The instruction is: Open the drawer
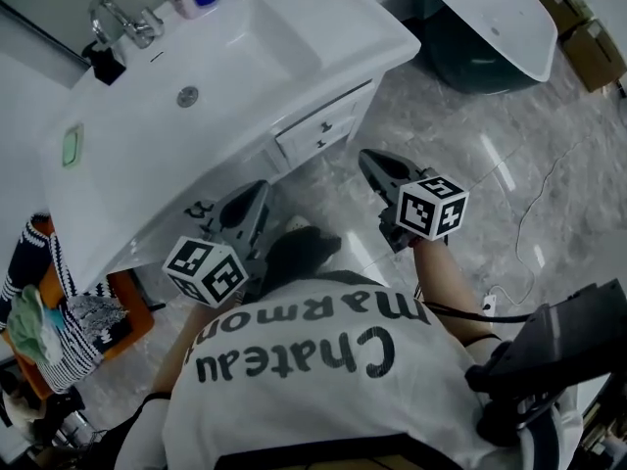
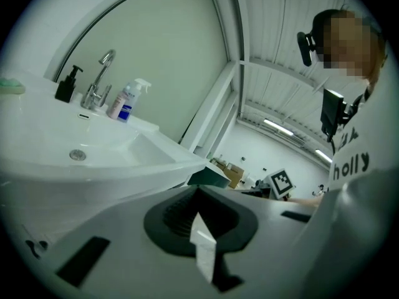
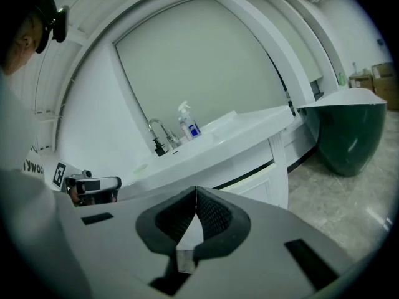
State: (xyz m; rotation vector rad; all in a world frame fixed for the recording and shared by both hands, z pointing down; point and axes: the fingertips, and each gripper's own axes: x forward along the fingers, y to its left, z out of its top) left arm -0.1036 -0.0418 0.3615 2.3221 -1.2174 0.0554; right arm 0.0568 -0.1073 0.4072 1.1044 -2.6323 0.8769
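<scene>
You are holding both grippers over the grey floor point(image 1: 509, 164) in the middle of the head view, pointing toward the white cabinet. The left gripper point(image 1: 257, 192) is keeping its jaws pressed together on nothing, and the right gripper point(image 1: 370, 158) is squeezed together and empty too. The drawer point(image 1: 318, 130) is sitting closed just above centre, under the sink point(image 1: 147, 145) edge, apart from both tips.

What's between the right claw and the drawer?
Nothing but bare grey floor. In the head view the right claw hangs just short of the drawer, with no object in the gap.
</scene>
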